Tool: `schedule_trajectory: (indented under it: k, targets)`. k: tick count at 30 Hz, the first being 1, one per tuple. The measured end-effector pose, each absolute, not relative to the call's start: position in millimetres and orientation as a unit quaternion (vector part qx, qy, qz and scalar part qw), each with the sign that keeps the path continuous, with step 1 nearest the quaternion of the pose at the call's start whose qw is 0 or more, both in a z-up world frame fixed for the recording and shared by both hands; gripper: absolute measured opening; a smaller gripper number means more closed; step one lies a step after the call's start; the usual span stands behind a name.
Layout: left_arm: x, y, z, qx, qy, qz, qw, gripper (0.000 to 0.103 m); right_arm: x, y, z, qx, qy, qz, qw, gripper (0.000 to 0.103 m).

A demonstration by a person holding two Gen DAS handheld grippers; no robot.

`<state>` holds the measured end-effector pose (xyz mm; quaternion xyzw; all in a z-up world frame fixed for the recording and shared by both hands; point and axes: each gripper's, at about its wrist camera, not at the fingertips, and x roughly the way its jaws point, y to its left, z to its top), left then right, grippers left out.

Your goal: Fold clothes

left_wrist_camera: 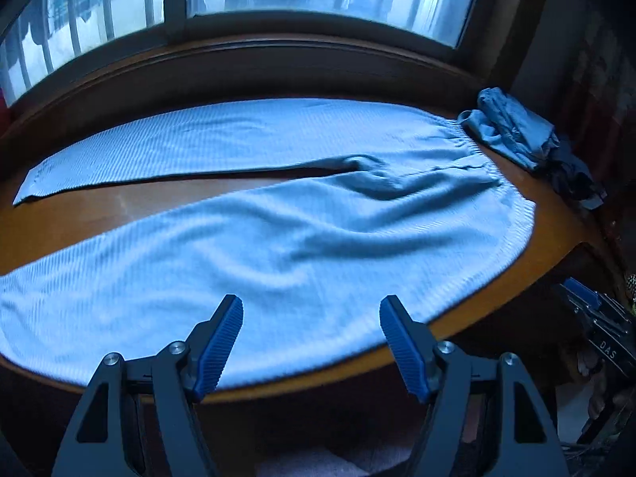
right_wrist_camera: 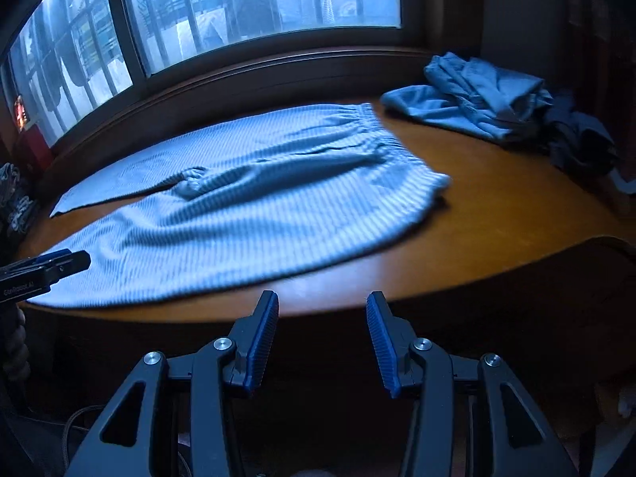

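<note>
A pair of light blue ribbed trousers (left_wrist_camera: 278, 230) lies spread flat on the wooden table (left_wrist_camera: 99, 206), legs to the left and elastic waistband (left_wrist_camera: 512, 206) to the right. My left gripper (left_wrist_camera: 312, 306) hovers open over the near leg's edge, nothing between its fingers. In the right wrist view the same trousers (right_wrist_camera: 238, 214) lie ahead, waistband (right_wrist_camera: 397, 147) toward the right. My right gripper (right_wrist_camera: 322, 302) stands open at the table's front edge, short of the cloth. The left gripper (right_wrist_camera: 43, 268) shows at the left there, over the near leg.
A heap of folded blue clothes (right_wrist_camera: 477, 99) with a dark garment (right_wrist_camera: 580, 139) beside it sits at the table's far right corner. A window with bars (right_wrist_camera: 238, 8) runs behind the table. Bare wood (right_wrist_camera: 497, 206) lies right of the waistband.
</note>
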<state>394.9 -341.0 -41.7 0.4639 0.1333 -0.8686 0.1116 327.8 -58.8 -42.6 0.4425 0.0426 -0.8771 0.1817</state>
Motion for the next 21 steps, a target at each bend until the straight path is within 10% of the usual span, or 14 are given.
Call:
schedule_trajectory:
  k: [21]
  targets:
    - [305.4, -263.1, -56.6, 0.494, 0.012, -0.870, 0.006, 0.070, 227.5, -19.8, -77.4, 0.485, -0.058, -0.859, 0.156, 0.050]
